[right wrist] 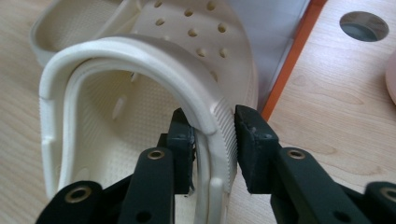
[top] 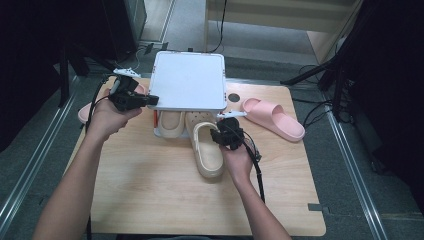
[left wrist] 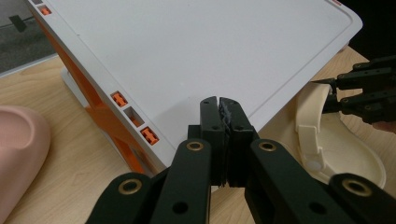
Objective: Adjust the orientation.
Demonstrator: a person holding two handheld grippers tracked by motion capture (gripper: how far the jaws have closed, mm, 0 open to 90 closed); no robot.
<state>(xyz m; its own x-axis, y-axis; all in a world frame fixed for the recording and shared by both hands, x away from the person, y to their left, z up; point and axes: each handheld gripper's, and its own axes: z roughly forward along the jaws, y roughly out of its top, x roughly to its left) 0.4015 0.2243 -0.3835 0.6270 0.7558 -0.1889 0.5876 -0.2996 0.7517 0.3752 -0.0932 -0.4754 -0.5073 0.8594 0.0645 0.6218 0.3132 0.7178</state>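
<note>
Left gripper [top: 150, 99], shut, held the lid [top: 188, 80] up; right gripper [right wrist: 214, 133] straddled the clog [top: 206, 147] rim, pads apparently just off; best clamp squarely before moving it

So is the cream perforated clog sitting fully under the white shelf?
No, the cream perforated clog sticks out in front of the white shelf, its heel on bare table.

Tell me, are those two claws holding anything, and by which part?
The left gripper is shut on the white lid's edge. The right gripper straddles the cream clog's side wall and strap, jaws not pressing.
</note>
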